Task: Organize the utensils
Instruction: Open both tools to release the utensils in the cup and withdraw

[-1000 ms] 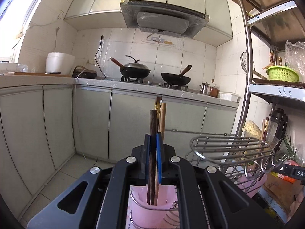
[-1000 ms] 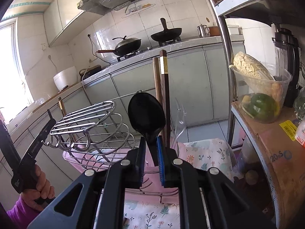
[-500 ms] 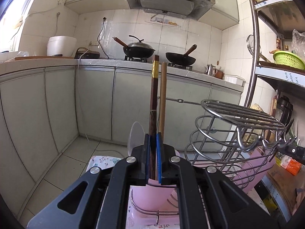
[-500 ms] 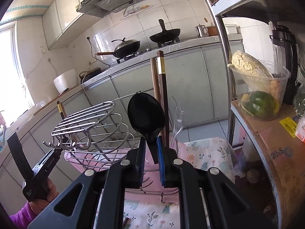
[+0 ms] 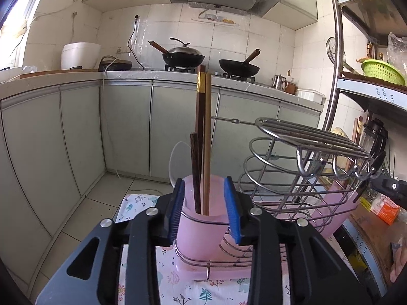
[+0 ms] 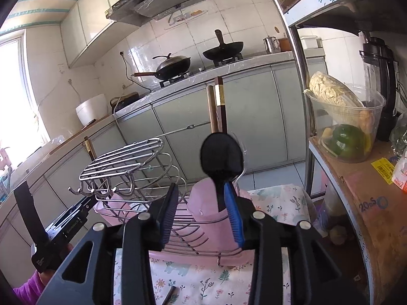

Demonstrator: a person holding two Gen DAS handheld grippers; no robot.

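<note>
1. The left gripper (image 5: 205,208) has just been opening; its jaws stand released, their blue pads (image 5: 178,204) apart on either side of the pink utensil cup (image 5: 198,226) and not pressing on anything.
2. Between these jaws, three chopsticks (image 5: 203,152) stand upright in the cup: a short dark one, a tall dark one with a gold band, and a pale wooden one, touching one another.
3. Just left of and beyond the left jaw, a clear plastic spoon (image 5: 179,160) rises behind the cup's rim.
4. To the right of the jaws stands the wire dish rack (image 5: 300,157) with its pink drip tray (image 5: 338,203); the cup sits in the rack's wire holder.
5. The right gripper (image 6: 202,211) has also just been opening; its jaws are released.
6. The black spoon (image 6: 220,157) stands bowl-up in the pink cup, its handle just beside the right-hand jaw's pad; whether they touch I cannot tell.
7. The rack rests on a floral cloth (image 6: 277,203) over the desk, below both pairs of jaws.
</note>
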